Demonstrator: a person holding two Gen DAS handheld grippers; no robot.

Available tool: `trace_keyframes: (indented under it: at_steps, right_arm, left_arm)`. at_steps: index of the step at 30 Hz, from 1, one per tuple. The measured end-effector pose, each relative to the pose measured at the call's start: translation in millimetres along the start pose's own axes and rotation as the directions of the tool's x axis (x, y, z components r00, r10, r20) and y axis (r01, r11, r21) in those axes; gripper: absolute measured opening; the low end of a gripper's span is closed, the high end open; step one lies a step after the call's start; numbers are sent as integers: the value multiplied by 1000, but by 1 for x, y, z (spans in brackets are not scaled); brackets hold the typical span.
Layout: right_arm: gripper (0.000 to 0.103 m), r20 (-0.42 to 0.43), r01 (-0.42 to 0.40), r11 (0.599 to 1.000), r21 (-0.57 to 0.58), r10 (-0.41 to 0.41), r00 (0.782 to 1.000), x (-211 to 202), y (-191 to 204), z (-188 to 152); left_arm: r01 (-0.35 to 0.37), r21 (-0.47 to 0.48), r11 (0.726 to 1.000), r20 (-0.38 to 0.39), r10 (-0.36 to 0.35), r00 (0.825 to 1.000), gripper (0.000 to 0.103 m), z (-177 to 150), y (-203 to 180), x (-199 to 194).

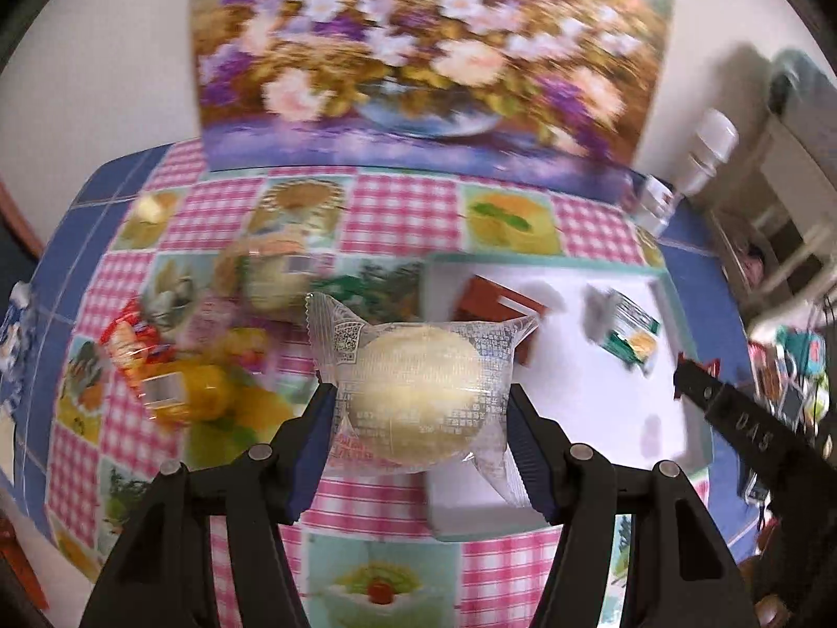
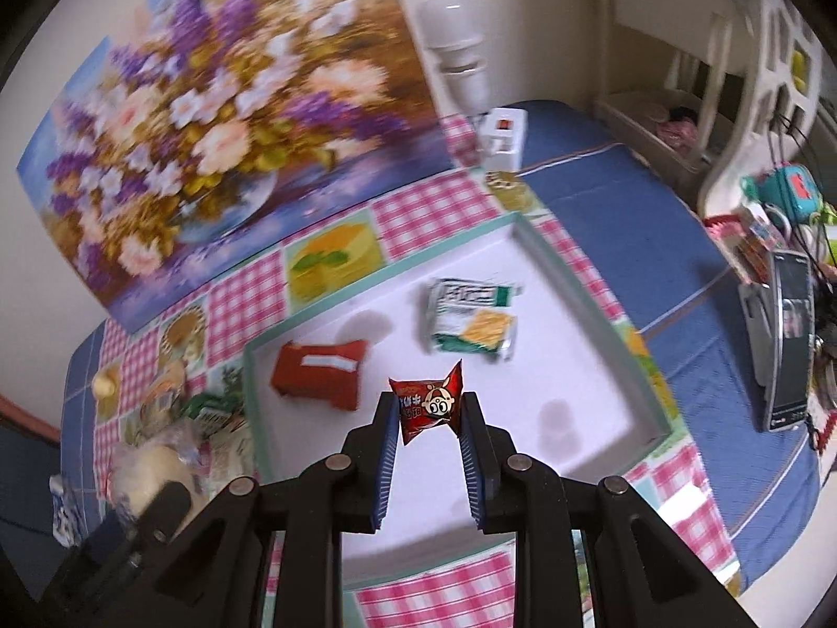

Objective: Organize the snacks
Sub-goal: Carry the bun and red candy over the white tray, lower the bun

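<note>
Snacks: two packets [image 2: 468,322] in white tray [image 2: 591,282], one per hand-held gripper [image 1: 421,408].

A home is shown here, most likely a living or dining room. The bench [image 2: 601,193] is covered with a cloth of pink checks and food pictures. A big painting of flowers [image 1: 418,52] is leaned against the plain wall. White furniture [image 2: 732,52] with open shelves is seen at the side, and toys [image 2: 784,188] and a phone [image 2: 790,335] are kept nearby.
</note>
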State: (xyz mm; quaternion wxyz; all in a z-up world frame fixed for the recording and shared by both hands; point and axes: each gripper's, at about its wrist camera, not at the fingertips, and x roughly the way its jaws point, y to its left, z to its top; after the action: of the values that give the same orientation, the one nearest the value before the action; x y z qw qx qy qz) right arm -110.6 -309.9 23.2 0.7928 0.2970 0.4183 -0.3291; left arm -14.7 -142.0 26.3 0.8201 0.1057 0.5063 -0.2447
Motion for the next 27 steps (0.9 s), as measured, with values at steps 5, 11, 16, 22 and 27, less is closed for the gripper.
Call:
trace_keyframes:
  at_steps: [5,11,16,22,27]
  right_arm:
    - [25,3,26,999,44,-26,1000,0,-25,5]
    - [25,-16,62,997,48,-61,998,11,-38,3]
    - [25,-122,89,995,46,-83,989,47,-44,-8]
    - [25,-207,111,992,52,-98,973,80,-53,-17]
    - [25,-231,122,991,57,-105,967,89,-56,-19]
  left_arm:
    - [16,50,999,-29,-15,999,65,-7,-24,13]
    - [28,76,997,-58,-24,998,65,-13,-40,30]
    - [17,91,996,-99,-8,995,65,-18,-46,51]
    - [15,115,993,-124,-1,992,65,-22,-51,69]
    - [6,139,990,-149,15,989,66,-25,-57,82]
